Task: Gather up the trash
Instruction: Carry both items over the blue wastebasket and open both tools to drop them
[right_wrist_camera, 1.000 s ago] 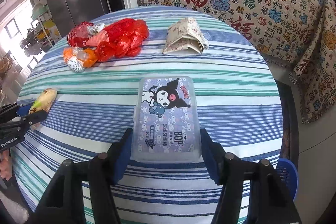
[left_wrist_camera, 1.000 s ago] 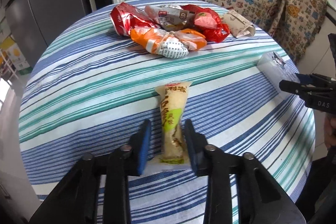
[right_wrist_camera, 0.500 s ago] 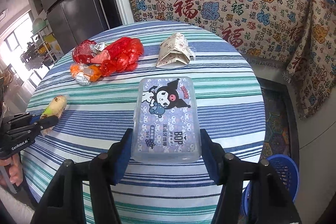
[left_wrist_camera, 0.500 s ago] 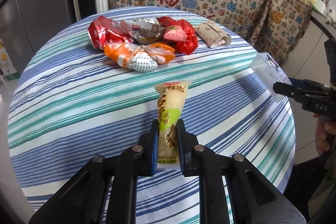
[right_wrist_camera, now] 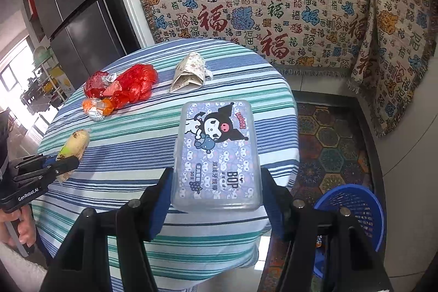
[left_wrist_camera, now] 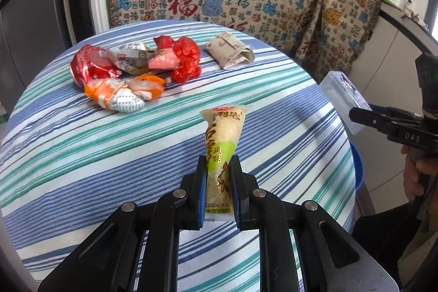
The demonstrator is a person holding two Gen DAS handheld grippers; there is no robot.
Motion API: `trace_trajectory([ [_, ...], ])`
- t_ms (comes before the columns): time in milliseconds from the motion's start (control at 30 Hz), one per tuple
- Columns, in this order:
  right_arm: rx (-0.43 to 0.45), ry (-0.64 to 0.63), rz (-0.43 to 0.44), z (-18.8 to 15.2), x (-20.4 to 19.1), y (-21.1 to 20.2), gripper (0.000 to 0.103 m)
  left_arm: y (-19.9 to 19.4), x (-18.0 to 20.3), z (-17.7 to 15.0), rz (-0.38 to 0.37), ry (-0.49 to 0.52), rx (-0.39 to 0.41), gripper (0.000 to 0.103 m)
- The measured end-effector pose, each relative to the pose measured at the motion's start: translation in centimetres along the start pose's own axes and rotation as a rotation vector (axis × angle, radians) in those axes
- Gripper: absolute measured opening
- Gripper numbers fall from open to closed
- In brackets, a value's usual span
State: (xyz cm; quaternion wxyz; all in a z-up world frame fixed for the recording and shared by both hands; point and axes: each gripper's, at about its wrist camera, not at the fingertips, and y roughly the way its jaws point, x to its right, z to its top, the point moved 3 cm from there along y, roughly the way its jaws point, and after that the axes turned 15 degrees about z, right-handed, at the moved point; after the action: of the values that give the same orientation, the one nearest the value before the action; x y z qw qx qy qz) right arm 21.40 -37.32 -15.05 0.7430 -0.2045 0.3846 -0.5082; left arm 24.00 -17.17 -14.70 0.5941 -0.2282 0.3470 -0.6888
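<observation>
Yellow-and-green plastic fills our left gripper (left_wrist_camera: 217, 192): its jaws are clamped on the lower end of a long snack packet (left_wrist_camera: 222, 152), which stands lifted clear of the striped worktop (left_wrist_camera: 82, 155). We read a red logo at the packet's top and dark Chinese characters down its length, with "风味" on the green patch. Our right gripper (right_wrist_camera: 216, 199) has its jaws closed on the sides of a clear plastic box (right_wrist_camera: 216, 152), held above the worktop edge; its lid shows a cartoon figure, the words "KUROMI" and "BOP", and Chinese text we read as "双线牙线棒". From the left wrist view the right tool's arm reads "DAS"; from the right wrist view the left tool reads "GenRobot.AI". Farther back on the worktop we see a heap of red and orange wrappers (left_wrist_camera: 134, 70) and, just beside it, a folded paper packet (left_wrist_camera: 228, 54). A blue basket (right_wrist_camera: 353, 210) sits on the floor below our right gripper. Behind hangs a cloth (right_wrist_camera: 273, 4) printed with "福"
</observation>
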Motion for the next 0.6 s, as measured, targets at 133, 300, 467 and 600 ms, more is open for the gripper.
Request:
trace_trajectory([
  [133,0.024,0.028,-0.013,-0.3,1.4,-1.4,0.062,-0.5,3.0,0.7,-0.036,0.035,0.005,0.014],
  [300,0.049,0.053,-0.042,-1.0,3.4,-3.5,0.062,-0.9,7.3,1.6,-0.099,0.064,0.004,0.014],
  [467,0.072,0.106,-0.113,-2.2,7.0,-6.5,0.062,-1.6,12.8,2.8,-0.179,0.112,0.012,0.014],
  [600,0.085,0.163,-0.195,-4.0,11.3,-9.8,0.062,-1.5,18.7,3.3,-0.249,0.161,0.007,0.014],
])
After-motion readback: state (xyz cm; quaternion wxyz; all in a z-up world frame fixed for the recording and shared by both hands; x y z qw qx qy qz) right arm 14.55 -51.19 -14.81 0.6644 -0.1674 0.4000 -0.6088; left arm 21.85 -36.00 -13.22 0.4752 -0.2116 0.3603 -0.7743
